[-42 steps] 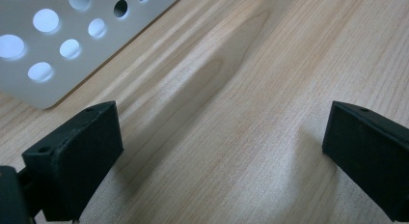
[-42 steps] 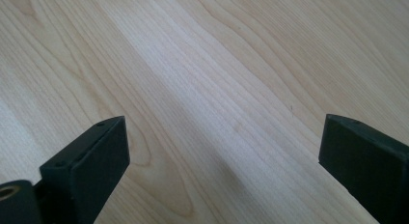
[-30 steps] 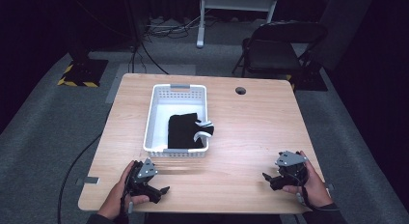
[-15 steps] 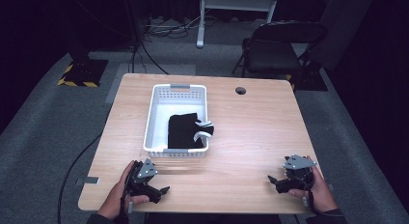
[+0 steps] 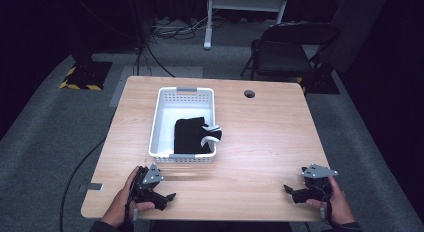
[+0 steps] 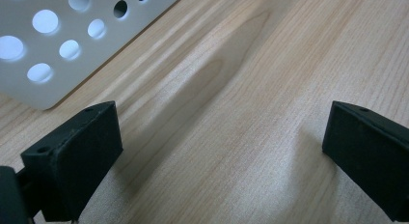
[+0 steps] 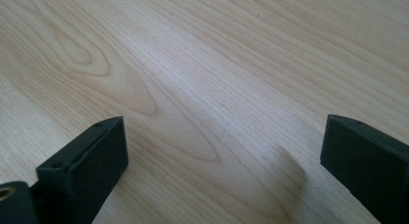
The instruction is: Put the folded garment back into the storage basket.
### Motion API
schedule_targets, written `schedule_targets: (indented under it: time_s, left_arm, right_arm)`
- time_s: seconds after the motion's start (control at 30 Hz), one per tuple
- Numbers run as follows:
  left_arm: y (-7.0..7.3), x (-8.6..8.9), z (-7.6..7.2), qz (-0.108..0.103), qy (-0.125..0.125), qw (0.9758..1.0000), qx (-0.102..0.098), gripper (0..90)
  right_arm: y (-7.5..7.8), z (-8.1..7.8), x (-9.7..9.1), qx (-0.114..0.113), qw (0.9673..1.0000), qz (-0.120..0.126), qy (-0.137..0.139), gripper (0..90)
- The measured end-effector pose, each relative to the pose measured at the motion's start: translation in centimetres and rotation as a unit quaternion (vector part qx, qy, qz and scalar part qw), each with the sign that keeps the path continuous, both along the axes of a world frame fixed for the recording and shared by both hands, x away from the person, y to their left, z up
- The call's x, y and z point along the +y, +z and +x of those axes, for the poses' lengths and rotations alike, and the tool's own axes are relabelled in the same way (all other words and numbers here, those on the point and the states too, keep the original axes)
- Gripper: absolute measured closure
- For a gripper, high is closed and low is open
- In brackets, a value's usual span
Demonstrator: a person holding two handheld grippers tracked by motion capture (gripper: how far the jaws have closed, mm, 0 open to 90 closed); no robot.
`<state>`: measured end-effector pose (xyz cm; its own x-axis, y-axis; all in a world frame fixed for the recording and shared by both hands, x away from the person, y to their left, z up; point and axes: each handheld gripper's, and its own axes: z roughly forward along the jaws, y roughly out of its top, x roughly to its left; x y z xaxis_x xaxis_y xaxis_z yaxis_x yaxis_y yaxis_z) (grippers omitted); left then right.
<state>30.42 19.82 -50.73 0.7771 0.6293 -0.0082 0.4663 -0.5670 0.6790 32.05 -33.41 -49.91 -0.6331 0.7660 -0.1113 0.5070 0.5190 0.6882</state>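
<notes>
2 grippers, left gripper [image 5: 165, 194] jaws spread just beside basket [image 5: 157, 122], right gripper [image 5: 295, 191] jaws spread, well apart

No legible text, label, brand, number or sign found on any surface in any view. The only marking noted is a yellow-and-black hazard stripe [image 5: 78, 85] edging a dark base plate on the floor, at about 10 o'clock from the table [image 5: 270, 142]; it carries no lettering.
</notes>
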Motion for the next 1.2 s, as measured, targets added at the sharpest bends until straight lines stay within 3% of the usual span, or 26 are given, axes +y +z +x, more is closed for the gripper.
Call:
schedule_targets:
  time_s: [0.23, 0.33, 1.2]
  left_arm:
    - [0.0, 0.0, 0.0, 0.0, 0.0, 1.0, 0.0, 0.2]
    - [0.0, 0.0, 0.0, -0.001, 0.001, 1.0, 0.0, 0.2]
    - [0.0, 0.0, 0.0, -0.001, 0.001, 1.0, -0.001, 0.5]
  right_arm:
    - [-0.4, -0.2, -1.1, 0.007, 0.9995, 0.026, -0.015, 0.8]
    - [-0.7, 0.1, -1.6, 0.024, 0.9982, 0.049, -0.026, 0.8]
    - [-0.7, 0.1, -1.7, 0.024, 0.9982, 0.049, -0.025, 0.7]
